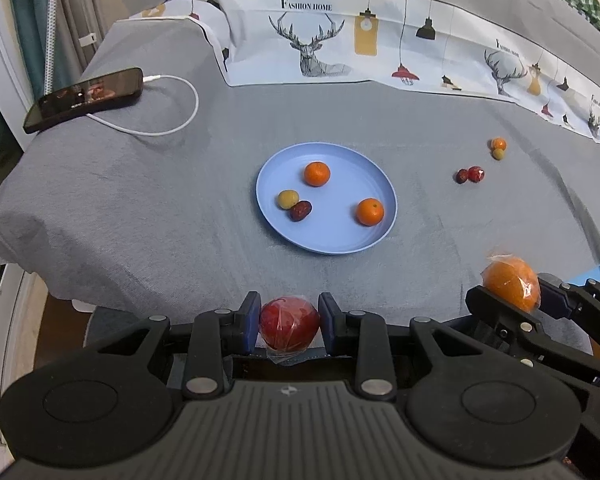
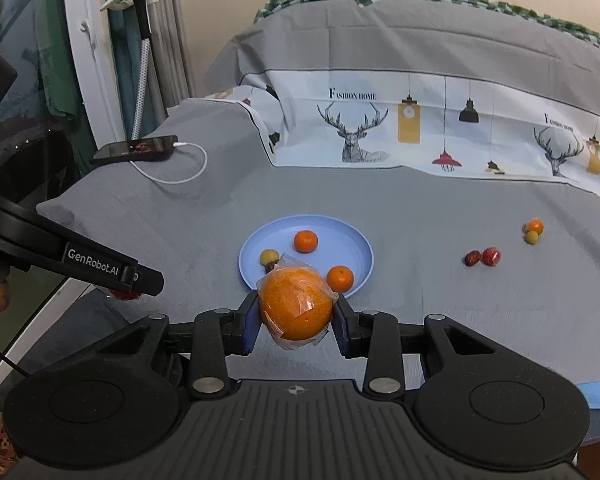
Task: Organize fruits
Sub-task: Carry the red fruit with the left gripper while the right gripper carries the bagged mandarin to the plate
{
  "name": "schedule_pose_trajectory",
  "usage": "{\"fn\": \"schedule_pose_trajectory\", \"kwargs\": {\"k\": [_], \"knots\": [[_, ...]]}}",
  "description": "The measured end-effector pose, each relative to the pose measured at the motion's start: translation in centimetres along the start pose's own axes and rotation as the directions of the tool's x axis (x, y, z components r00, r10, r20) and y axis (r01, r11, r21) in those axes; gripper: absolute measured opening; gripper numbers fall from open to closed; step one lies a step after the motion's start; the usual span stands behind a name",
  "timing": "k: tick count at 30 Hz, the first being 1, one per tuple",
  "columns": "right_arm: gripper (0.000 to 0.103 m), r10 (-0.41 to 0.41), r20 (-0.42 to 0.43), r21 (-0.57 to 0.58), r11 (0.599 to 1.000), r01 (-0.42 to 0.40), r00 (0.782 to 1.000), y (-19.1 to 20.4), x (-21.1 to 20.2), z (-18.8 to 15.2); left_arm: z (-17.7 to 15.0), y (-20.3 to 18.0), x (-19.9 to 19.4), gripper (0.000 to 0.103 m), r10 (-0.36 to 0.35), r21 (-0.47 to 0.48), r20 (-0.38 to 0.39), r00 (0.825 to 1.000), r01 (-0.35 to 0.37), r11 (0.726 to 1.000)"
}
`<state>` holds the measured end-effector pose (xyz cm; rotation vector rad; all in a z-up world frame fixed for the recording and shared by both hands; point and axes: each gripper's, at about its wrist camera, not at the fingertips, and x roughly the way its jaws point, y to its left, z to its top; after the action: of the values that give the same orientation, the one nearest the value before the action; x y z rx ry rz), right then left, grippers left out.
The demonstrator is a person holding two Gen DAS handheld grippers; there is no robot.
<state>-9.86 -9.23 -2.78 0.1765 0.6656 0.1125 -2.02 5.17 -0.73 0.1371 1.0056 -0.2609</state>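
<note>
The left gripper [image 1: 287,326] pinches a red apple [image 1: 287,323] wrapped in clear film, its blue pads pressed to both sides of the fruit, low over the near edge of a grey bedspread [image 1: 140,208]. At 3 o'clock from it, the right gripper [image 2: 296,314] clamps a large film-wrapped orange [image 2: 296,306] between its own blue pads.

At the middle of the bedspread sits a blue plate [image 1: 340,240]. It holds 4 pieces: 1 small tangerine [image 1: 317,173] at 12 o'clock, a second tangerine [image 1: 369,211] at 4 o'clock, and a yellow-green fruit [image 1: 287,199] touching a dark red date [image 1: 301,211] at 9 o'clock.

Well apart from the plate, at its 3 o'clock, 2 red fruits [image 1: 470,175] lie side by side on the cloth. Beyond them, a small orange fruit [image 1: 499,143] touches a pale yellow one [image 1: 498,154].

At 10 o'clock from the plate a black phone [image 1: 85,99] rests on the bedspread with a white cable [image 1: 172,128] plugged in. A deer-and-lamp printed sheet [image 1: 380,48] lies along the far side.
</note>
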Motion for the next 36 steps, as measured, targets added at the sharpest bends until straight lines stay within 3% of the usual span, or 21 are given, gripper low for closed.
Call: {"fn": "schedule_pose_trajectory", "kwargs": {"k": [7, 17, 36], "knots": [[0.038, 0.007, -0.026, -0.006, 1.0, -0.007, 1.0, -0.6, 2.1, 0.6, 1.8, 0.3, 2.4, 0.034, -0.015, -0.007, -0.048, 0.999, 0.015, 1.0], [0.038, -0.008, -0.066, 0.006, 1.0, 0.008, 0.998, -1.8, 6.9, 2.3, 6.5, -0.6, 6.4, 0.034, -0.027, 0.016, -0.057, 0.998, 0.028, 0.999], [0.038, -0.044, -0.128, -0.017, 0.999, 0.042, 0.991, -4.7, 19.5, 4.5, 12.2, -1.3, 18.6, 0.034, -0.01, 0.034, -0.132, 0.991, 0.014, 0.999]]}}
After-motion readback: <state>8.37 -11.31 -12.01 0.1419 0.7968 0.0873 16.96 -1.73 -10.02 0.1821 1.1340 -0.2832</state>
